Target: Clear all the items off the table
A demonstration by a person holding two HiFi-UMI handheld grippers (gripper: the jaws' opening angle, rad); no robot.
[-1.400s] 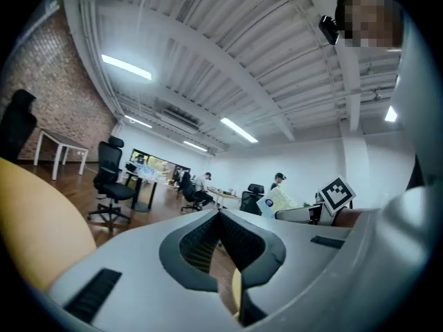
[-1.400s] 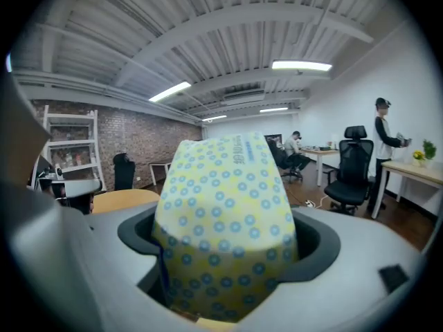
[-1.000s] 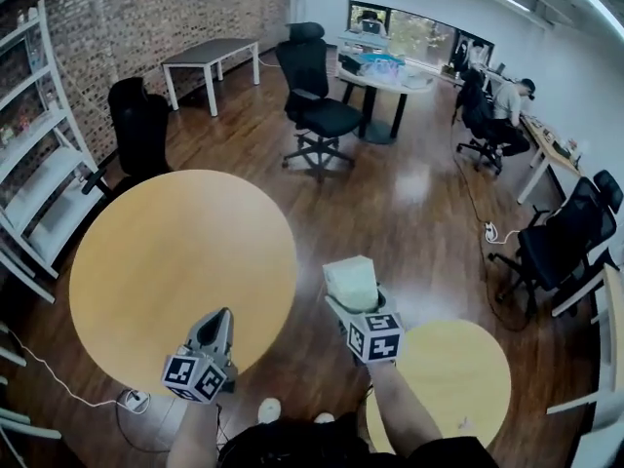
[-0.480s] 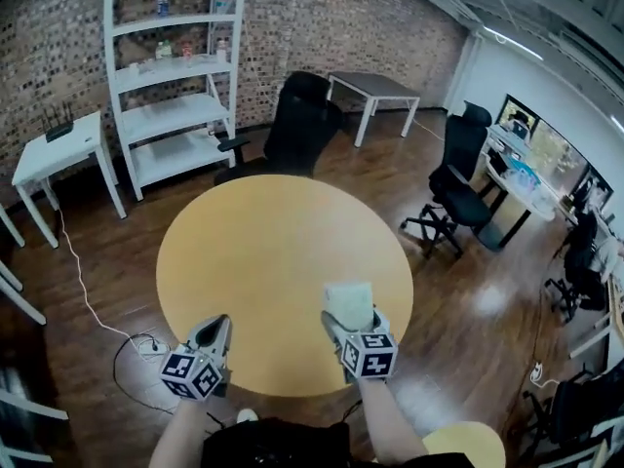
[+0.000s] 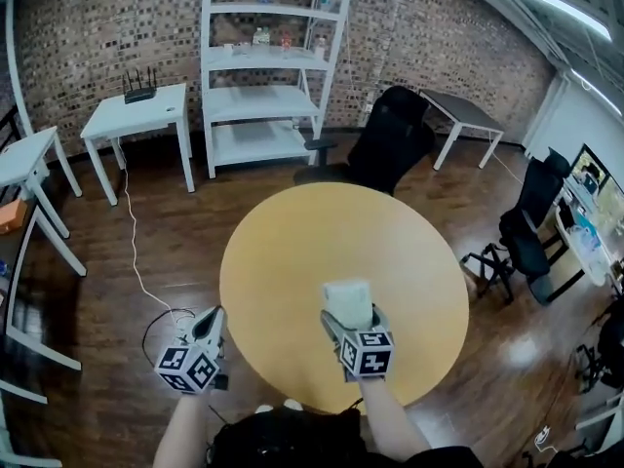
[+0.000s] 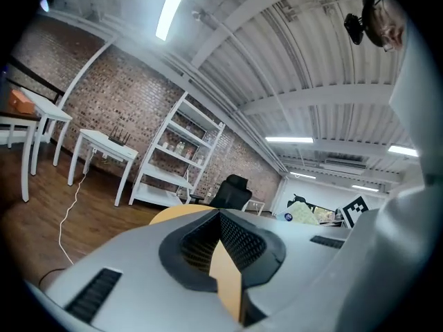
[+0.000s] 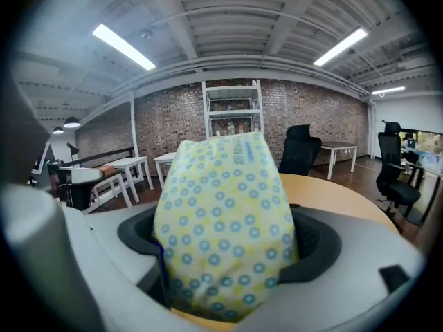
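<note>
Brick-walled room, dark wood floor, white shelf rack (image 5: 268,66) and small white table (image 5: 136,115) at the back, black office chair (image 5: 390,149) just behind the round tan surface (image 5: 292,252). Nothing lying on that surface, judging by the head view.

Right hand-held gripper (image 5: 349,318) over the near part of it, jaws spread wide and clamped on a soft pack (image 5: 348,298), apparently clear of the top. Gripped low across its two sides, far half sticking out past the jaw tips: probably the firmest hold possible on a squashy bag, the wide spread set by the pack's own bulk.

Left hand-held gripper (image 5: 212,320) off the rim, out over the floor, jaws together with nothing between them; apparently held aside as unneeded for so light a load.

Pack itself: pale yellow plastic wrap, dotted all over with small blue rings, a line of blue print near the far end, puffy and slightly pinched at the pads; likely tissues or wipes. Seemingly the last item to go.
</note>
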